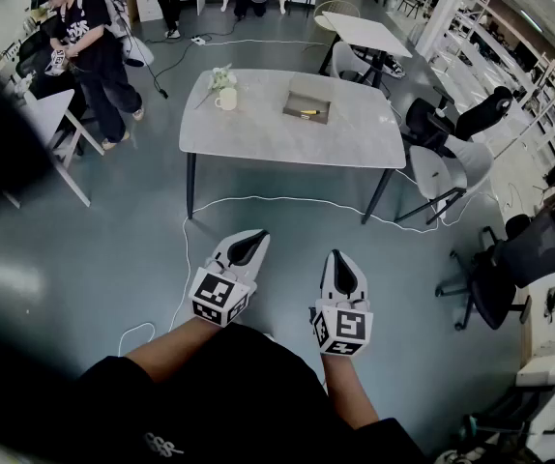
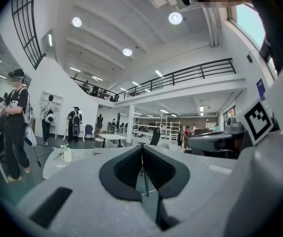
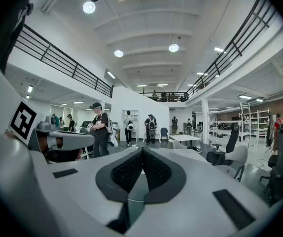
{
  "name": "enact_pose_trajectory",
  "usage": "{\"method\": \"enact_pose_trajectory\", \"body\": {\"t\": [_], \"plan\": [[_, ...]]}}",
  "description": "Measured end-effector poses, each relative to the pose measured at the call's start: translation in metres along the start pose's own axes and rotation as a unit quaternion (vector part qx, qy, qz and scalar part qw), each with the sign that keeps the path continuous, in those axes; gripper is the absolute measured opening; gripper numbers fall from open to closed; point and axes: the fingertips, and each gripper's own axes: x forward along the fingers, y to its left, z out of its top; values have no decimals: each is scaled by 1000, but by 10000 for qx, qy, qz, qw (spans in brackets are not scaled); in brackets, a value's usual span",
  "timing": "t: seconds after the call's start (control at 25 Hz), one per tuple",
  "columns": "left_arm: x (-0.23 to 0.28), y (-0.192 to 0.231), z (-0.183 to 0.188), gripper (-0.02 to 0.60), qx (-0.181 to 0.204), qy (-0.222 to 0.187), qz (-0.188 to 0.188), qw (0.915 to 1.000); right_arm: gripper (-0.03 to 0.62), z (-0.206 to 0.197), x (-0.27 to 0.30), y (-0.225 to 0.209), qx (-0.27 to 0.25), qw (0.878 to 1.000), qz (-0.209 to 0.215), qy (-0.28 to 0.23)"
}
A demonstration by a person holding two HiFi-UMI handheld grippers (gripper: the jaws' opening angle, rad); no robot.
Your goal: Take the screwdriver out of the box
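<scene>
Screwdriver (image 1: 308,113) in box (image 1: 306,97) on far table (image 1: 258,133) — head view only

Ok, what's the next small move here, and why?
Probably step toward the table: the box holding the screwdriver lies far ahead, while the left gripper and right gripper, both shut and empty, hover over floor well short of it.

Screwdriver (image 1: 308,113) in box (image 1: 306,98): too small f/ detail, tip indistinct.

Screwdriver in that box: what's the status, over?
Left gripper and right gripper: fingers shut, empty. Screwdriver lies in the box on the table, well ahead. White cable lies in between.
</scene>
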Motion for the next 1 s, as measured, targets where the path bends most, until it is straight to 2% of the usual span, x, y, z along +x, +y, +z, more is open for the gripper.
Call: {"method": "enact_pose_trajectory", "body": {"t": [0.16, 0.28, 0.56, 1.0], "plan": [[-3, -6, 3, 17, 40, -107, 71, 9999, 11, -7, -12, -2, 124, 9999, 9, -60], [1, -9, 6, 17, 97, -158, 81, 9998, 11, -12, -14, -7, 418, 9990, 9, -128], [31, -16, -2, 17, 141, -37, -111, 9998, 12, -35, -5, -34, 605, 9980, -143, 97], [132, 41, -37, 17, -137, 334, -308, 9989, 12, -53, 83, -81, 835, 9955, -332, 295]]}}
